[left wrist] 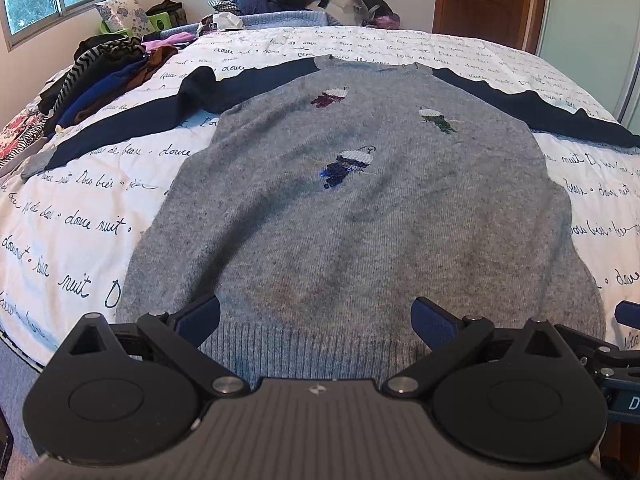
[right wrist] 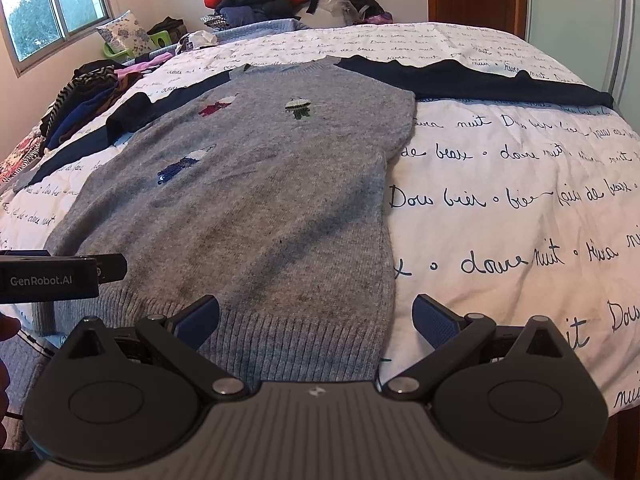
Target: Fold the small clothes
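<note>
A grey knitted sweater with dark blue sleeves (left wrist: 360, 208) lies flat, front up, on the bed with the white quilt covered in dark writing (left wrist: 80, 216). Both sleeves are spread out to the sides, and the ribbed hem is at the near edge.

The left hand-held gripper (left wrist: 316, 316) hangs just over the near hem with its two blue fingers wide apart, holding nothing. The right hand-held gripper (right wrist: 316, 316) is over the near right corner of the sweater, also wide open and empty.

Nothing looks folded yet. The first fold is probably next. To do it well, each gripper should pinch only a thin bit of the knit, not the quilt under it. Lift gently, keep the edge straight, and lay it down smooth so no bumps stay. Piles of other clothes (left wrist: 100, 76) sit far away on the left.
</note>
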{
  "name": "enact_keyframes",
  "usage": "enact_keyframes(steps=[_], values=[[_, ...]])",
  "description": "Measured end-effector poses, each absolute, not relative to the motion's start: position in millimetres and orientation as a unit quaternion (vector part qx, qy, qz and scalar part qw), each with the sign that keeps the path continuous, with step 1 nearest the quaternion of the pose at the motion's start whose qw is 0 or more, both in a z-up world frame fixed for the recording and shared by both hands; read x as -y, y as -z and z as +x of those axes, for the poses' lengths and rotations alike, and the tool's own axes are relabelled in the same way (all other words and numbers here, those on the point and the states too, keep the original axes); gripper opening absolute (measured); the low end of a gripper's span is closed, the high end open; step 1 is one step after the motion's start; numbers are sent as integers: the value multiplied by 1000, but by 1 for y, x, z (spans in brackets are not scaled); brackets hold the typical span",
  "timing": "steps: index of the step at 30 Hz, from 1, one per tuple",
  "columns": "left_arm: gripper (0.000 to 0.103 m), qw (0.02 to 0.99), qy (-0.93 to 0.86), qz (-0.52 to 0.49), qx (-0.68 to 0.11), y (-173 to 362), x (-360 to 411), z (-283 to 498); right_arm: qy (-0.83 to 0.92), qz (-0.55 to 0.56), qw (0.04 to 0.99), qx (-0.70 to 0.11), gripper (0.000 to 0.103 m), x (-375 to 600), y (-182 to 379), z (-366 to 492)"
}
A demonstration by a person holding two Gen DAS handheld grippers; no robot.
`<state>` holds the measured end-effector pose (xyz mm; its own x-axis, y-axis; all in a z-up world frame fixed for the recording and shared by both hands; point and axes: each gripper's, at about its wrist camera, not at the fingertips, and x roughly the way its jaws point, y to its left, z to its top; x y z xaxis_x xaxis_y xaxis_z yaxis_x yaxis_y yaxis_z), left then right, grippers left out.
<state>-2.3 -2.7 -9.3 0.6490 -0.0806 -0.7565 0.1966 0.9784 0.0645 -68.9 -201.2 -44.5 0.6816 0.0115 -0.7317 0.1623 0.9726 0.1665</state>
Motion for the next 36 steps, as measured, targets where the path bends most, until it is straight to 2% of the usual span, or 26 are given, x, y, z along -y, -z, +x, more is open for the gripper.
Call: enact_keyframes(steps=[16,24,30,36], values=[[101,905,75,75,-411,9,3,-2,72,86,923,-369,103,224,47,-73],[101,913,81,94,-389,3,18,5,14,87,928,-361,103,229,48,-64],[101,915,87,101,-381,-1,39,21,-5,127,929,-347,103,267,47,-46],[101,920,81,63,-379,-4,43,41,13,162,931,-326,103,334,49,-23]])
